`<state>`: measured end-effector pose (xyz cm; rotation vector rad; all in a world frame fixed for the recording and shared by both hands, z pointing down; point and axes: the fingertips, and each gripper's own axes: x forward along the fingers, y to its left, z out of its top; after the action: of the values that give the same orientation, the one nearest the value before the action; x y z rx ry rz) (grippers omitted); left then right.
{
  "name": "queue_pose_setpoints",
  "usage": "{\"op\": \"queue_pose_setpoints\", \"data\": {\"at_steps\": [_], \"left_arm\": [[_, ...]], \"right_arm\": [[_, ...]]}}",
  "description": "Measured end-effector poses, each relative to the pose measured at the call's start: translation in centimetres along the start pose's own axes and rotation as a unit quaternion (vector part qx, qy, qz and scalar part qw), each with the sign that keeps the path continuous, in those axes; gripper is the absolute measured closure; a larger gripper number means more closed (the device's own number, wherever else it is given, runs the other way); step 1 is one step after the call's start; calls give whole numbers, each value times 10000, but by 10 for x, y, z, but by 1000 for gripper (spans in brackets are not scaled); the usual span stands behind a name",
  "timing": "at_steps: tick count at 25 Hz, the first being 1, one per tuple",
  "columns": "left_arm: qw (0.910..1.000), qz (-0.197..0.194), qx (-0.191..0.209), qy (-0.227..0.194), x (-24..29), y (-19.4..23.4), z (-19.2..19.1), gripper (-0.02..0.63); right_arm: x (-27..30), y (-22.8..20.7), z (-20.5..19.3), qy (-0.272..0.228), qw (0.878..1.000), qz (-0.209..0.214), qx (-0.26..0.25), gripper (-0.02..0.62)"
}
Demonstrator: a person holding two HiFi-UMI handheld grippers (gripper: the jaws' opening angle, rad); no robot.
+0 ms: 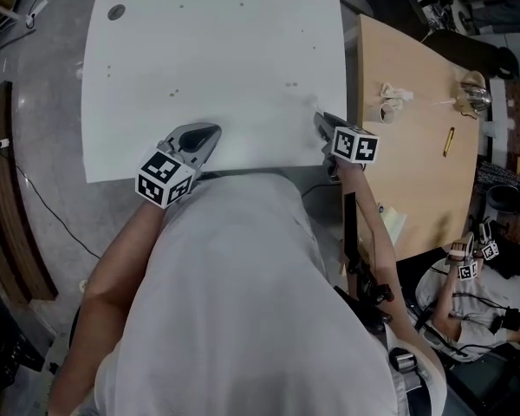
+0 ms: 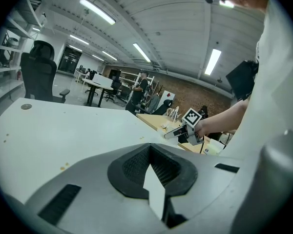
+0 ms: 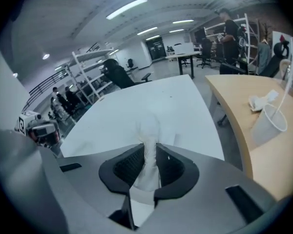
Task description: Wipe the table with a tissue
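White-shirted torso [image 1: 243, 302] fills the near half of the head view, with both forearms reaching away from it. The left claw [image 1: 210, 134] lies over the near edge of the white tabletop [image 1: 217, 50], left of centre. The right claw [image 1: 319, 121] points down at the same tabletop, close to its near right corner. Small specks [image 1: 175, 93] dot the white surface, and a round grommet [image 1: 115, 12] sits in its far left corner. Just to the right stands a wooden tabletop [image 1: 416, 180] carrying a crumpled wad [image 1: 395, 94] and a yellow pen [image 1: 449, 141]. A second person [image 1: 477, 310] sits at the near right.

Left gripper view: the left claw's pads are pressed together at the tips with nothing between them, low over the white tabletop. Brown crumbs [image 2: 64, 167] lie near it. The right claw shows at the far right with its marker cube [image 2: 194, 117].

Right gripper view: the right claw pinches the tissue [image 3: 147, 172], a white twist standing up between the pads. Its free end is blurred over the white tabletop, and whether it touches the surface cannot be told. A clear cup [image 3: 272, 123] stands on the wooden tabletop to the right, beside the wad
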<state>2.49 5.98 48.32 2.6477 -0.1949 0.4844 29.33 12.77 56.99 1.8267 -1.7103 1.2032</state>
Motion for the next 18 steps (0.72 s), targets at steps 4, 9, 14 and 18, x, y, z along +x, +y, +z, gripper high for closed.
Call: {"op": "queue_pose_setpoints", "data": {"at_steps": [4, 9, 14, 18], "left_arm": [[10000, -42, -24, 28, 7, -9, 1, 600], [9999, 120, -110, 39, 21, -13, 9, 600], [9987, 445, -240, 27, 28, -14, 13, 601], [9968, 739, -287, 25, 23, -8, 16, 601]], "right_arm": [[-6, -24, 3, 148, 9992, -317, 201, 518], [6, -42, 34, 127, 9981, -389, -450, 518], [36, -54, 68, 348, 9920, -302, -1176, 520], [64, -60, 96, 409, 9834, -320, -1738, 519]]}}
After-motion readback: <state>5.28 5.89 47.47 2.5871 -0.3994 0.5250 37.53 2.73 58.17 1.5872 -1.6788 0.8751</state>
